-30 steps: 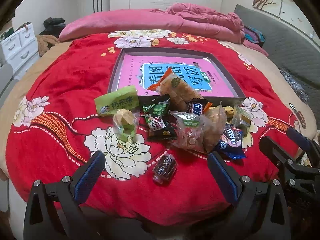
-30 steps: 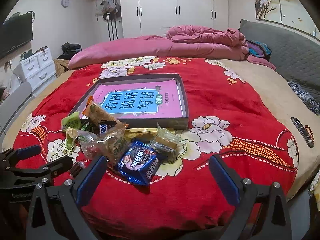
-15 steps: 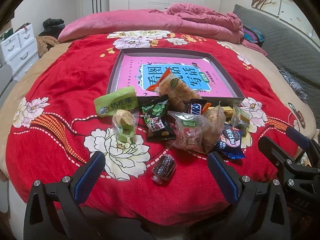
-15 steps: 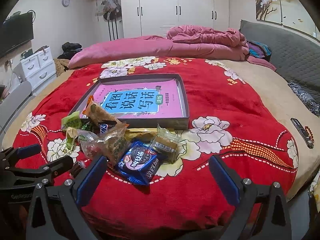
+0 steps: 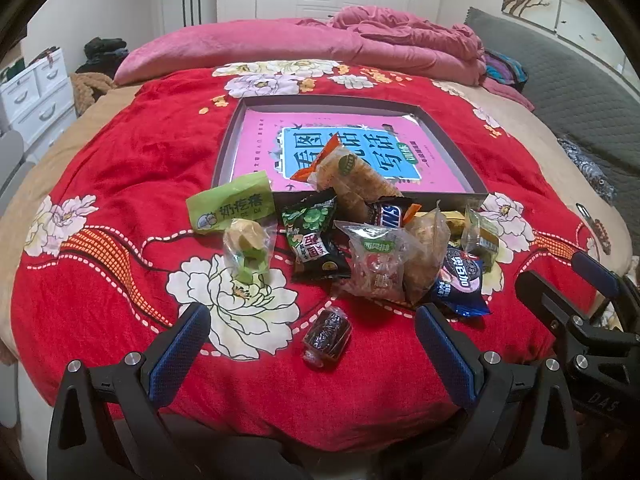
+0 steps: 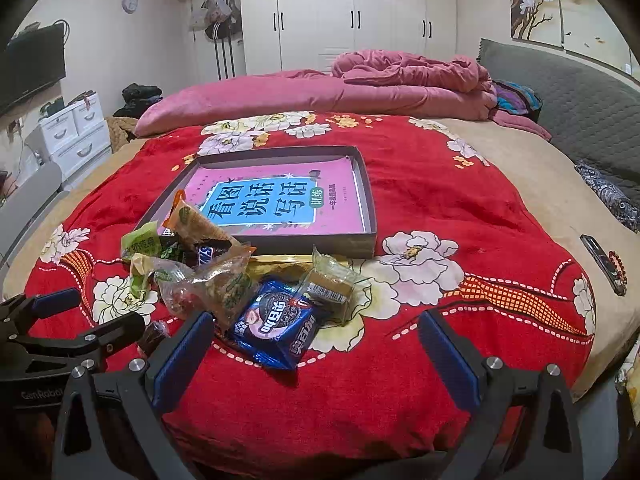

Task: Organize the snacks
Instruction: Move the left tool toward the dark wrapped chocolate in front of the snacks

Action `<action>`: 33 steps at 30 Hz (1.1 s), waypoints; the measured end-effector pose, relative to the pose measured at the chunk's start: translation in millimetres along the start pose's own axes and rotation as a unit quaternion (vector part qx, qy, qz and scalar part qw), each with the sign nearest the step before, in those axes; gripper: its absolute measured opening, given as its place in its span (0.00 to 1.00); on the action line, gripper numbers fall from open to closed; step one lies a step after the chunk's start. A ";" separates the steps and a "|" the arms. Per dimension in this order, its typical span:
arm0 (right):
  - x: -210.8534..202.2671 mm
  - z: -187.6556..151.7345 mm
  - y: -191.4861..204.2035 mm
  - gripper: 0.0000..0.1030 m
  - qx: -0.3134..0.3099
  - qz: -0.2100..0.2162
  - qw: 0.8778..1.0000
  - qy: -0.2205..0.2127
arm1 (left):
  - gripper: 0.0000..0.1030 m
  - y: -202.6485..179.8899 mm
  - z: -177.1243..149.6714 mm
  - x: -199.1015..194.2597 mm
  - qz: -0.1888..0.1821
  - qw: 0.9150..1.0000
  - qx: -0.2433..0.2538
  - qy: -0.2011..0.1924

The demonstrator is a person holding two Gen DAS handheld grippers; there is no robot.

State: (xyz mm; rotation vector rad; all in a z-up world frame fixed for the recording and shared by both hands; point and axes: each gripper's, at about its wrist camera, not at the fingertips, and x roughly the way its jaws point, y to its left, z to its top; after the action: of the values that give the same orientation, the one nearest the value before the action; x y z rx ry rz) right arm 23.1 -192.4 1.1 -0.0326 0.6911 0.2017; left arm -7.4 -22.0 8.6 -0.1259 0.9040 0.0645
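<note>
In the left wrist view, the left tool (image 5: pixel 308 344) hangs over the near edge of a bed covered by a red flowered blanket (image 5: pixel 120 168), its two blue-padded fingers spread wide apart with nothing between them. A small dark wrapped candy (image 5: pixel 327 334) lies on the blanket between the fingers but touches neither. Just beyond it sits a pile of snacks: a light green packet (image 5: pixel 232 208) at the far left, a clear bag with a yellow cake (image 5: pixel 249 248) near it, a black and green packet (image 5: pixel 314 240) in the middle, a clear bag of sweets (image 5: pixel 376 260), a blue cookie packet (image 5: pixel 460 280) at the right, and an orange-tipped bag of crackers (image 5: pixel 352 180) leaning on the near wall of a shallow grey tray (image 5: pixel 232 140). The tray holds a pink book with a blue title panel (image 5: pixel 260 148). The right tool (image 5: pixel 576 292) shows at the right edge. In the right wrist view, the right tool (image 6: pixel 316 352) also stands with its fingers wide apart and empty, near the blanket's front edge. The blue cookie packet (image 6: pixel 276 328) lies just beyond its left finger, with a small clear-wrapped brown cake (image 6: pixel 330 284) just to the right and behind it. The rest of the pile spreads left toward the tray (image 6: pixel 368 200). The left tool (image 6: pixel 80 320) appears at the left edge, and a dark phone (image 6: pixel 600 256) lies far right on the bed.
</note>
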 end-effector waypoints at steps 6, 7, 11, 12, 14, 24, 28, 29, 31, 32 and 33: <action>-0.4 0.4 0.1 1.00 0.003 -0.001 1.000 -0.003 | 0.99 0.0 0.0 0.1 0.000 1.000 0.000 0.000; -1.0 0.6 0.0 1.00 0.003 -0.001 1.000 -0.003 | 0.99 0.2 -0.1 0.2 0.001 1.000 0.000 0.001; -1.2 0.7 -2.1 1.00 0.007 -0.001 1.000 -0.003 | 0.99 0.4 -0.9 2.3 0.001 1.000 0.000 0.005; -0.8 0.8 -3.0 1.00 0.008 -0.002 1.000 -0.002 | 0.99 0.5 -0.8 2.6 0.001 1.000 0.000 0.006; -0.2 0.8 -3.9 1.00 0.011 -0.002 1.000 -0.001 | 0.99 1.1 -1.0 4.0 -0.001 1.000 -0.001 0.009; 5.8 1.1 -7.1 1.00 0.019 -0.004 1.000 0.007 | 0.99 1.1 -3.7 15.9 -0.003 0.999 -0.001 0.037; 11.5 2.6 -10.1 1.00 0.026 -0.007 1.000 0.011 | 0.99 5.3 -6.0 25.6 -0.002 0.998 -0.011 0.059; 13.2 3.2 -11.3 1.00 0.028 -0.008 0.999 0.011 | 0.99 5.4 -6.8 27.4 0.002 0.998 -0.011 0.062; 15.8 4.8 -13.4 1.00 0.032 -0.011 0.999 0.012 | 0.99 5.5 -8.0 30.4 0.002 0.998 -0.010 0.068; 17.5 5.8 -14.4 1.00 0.034 -0.012 0.999 0.013 | 0.99 5.2 -8.6 31.4 -0.002 0.997 -0.010 0.070; 19.6 6.8 -16.1 1.00 0.035 -0.015 0.999 0.014 | 0.99 4.5 -9.3 32.3 -0.006 0.997 -0.008 0.072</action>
State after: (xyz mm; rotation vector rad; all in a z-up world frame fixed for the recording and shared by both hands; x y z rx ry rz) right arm 45.3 -204.2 -6.7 0.0220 0.7254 0.1483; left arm 4.8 -18.7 -22.8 -0.1525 1.0471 0.0530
